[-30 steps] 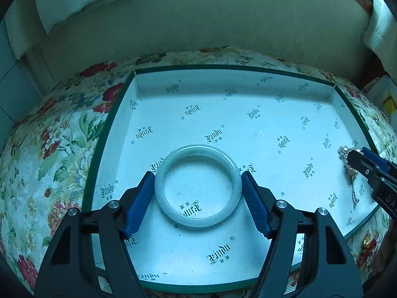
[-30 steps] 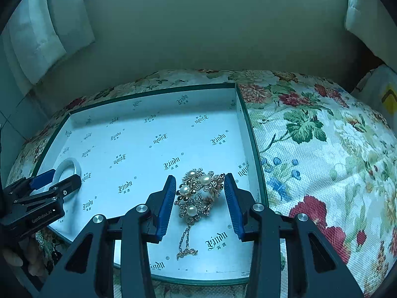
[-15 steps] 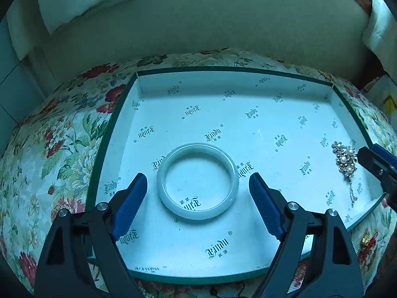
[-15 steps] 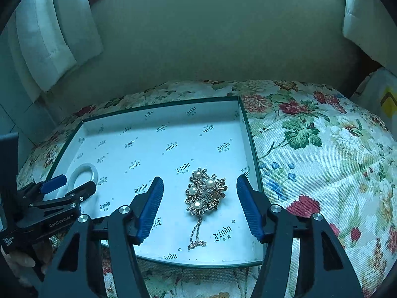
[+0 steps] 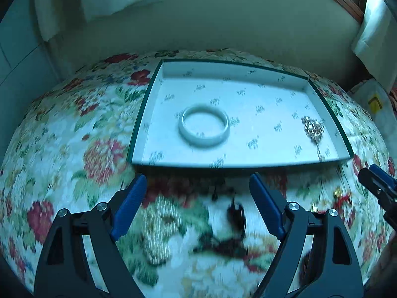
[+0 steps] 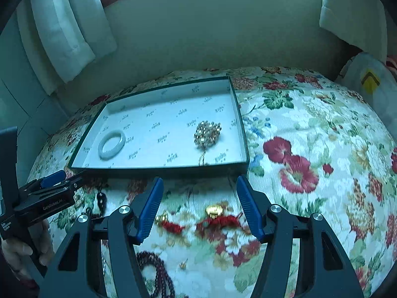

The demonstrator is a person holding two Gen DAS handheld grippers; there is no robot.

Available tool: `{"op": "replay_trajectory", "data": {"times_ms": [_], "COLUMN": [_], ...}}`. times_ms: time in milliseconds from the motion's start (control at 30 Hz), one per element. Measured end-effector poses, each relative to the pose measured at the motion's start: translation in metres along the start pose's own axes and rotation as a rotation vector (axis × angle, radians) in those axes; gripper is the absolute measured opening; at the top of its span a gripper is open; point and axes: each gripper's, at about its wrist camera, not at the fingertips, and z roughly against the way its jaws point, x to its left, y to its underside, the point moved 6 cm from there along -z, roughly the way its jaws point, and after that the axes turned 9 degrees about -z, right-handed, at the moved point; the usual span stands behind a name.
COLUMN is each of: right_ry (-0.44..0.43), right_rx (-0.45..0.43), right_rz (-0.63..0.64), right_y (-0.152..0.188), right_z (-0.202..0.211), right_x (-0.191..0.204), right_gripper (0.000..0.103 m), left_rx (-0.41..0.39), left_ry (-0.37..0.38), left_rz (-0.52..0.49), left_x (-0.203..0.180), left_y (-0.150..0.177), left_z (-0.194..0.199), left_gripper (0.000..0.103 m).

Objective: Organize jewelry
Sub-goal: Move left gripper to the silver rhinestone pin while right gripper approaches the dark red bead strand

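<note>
Both grippers, left gripper [image 5: 196, 206] and right gripper [image 6: 199, 206], hang spread and empty just outside the tray's [image 6: 158, 170] near edge. Inside, bangle [image 5: 203, 126] and brooch [image 6: 207, 134] lie well apart.

bangle [image 5: 203, 126] left, brooch [image 5: 313, 130] right — in box [image 5: 248, 70]

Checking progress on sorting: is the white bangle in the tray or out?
In. The bangle lies flat on the tray floor, apart from both open grippers.

A floral cloth [image 6: 310, 134] covers the surface. White curtains [image 6: 67, 32] hang against the plain wall [image 6: 211, 29] behind it. A pale bag [image 6: 369, 82] with a yellow mark sits at the far right
</note>
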Motion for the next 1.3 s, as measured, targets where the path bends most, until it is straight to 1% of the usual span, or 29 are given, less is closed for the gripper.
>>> {"op": "replay_trajectory", "data": {"times_ms": [233,433,533,667,833,967,1067,1100,1133,1200,1300], "right_ry": [-0.018,-0.037,-0.053,-0.044,-0.018,0.005,0.047,0.053,0.047,0.031,0.026], "right_rx": [0.078,0.145,0.161,0.158,0.162,0.148,0.126,0.121,0.123,0.129,0.133], "right_rz": [0.036,0.059,0.083,0.113,0.145,0.178,0.211,0.217,0.213,0.200,0.182], "right_y": [0.058,0.096,0.105,0.110,0.115,0.116,0.117,0.117,0.116,0.115,0.115], "right_z": [0.018,0.016,0.014,0.009,0.001,0.000,0.000,0.001,0.002,0.004,0.006], "right_x": [0.005,0.013,0.022,0.033,0.040,0.042,0.041,0.040,0.038,0.034,0.031], "right_gripper": [0.060,0.060,0.060,0.060,0.060,0.060,0.047,0.040,0.030,0.018,0.016], "left_rx": [0.017,0.050,0.067,0.081,0.082,0.080,0.080,0.079,0.079,0.077,0.072], "left_ry": [-0.004,0.013,0.011,0.007,0.007,0.011,0.015,0.018,0.020,0.024,0.037], "left_rz": [0.001,0.015,0.011,0.017,0.023,0.018,0.016,0.014,0.012,0.008,0.001], "left_x": [-0.007,-0.014,-0.016,-0.014,-0.013,-0.014,-0.017,-0.018,-0.020,-0.022,-0.027], "left_y": [0.044,0.078,0.093,0.105,0.109,0.110,0.111,0.111,0.111,0.111,0.110], "left_z": [0.030,0.039,0.040,0.040,0.041,0.041,0.042,0.042,0.043,0.044,0.047], "left_gripper": [0.084,0.083,0.083,0.083,0.083,0.083,0.083,0.083,0.083,0.083,0.082]}}
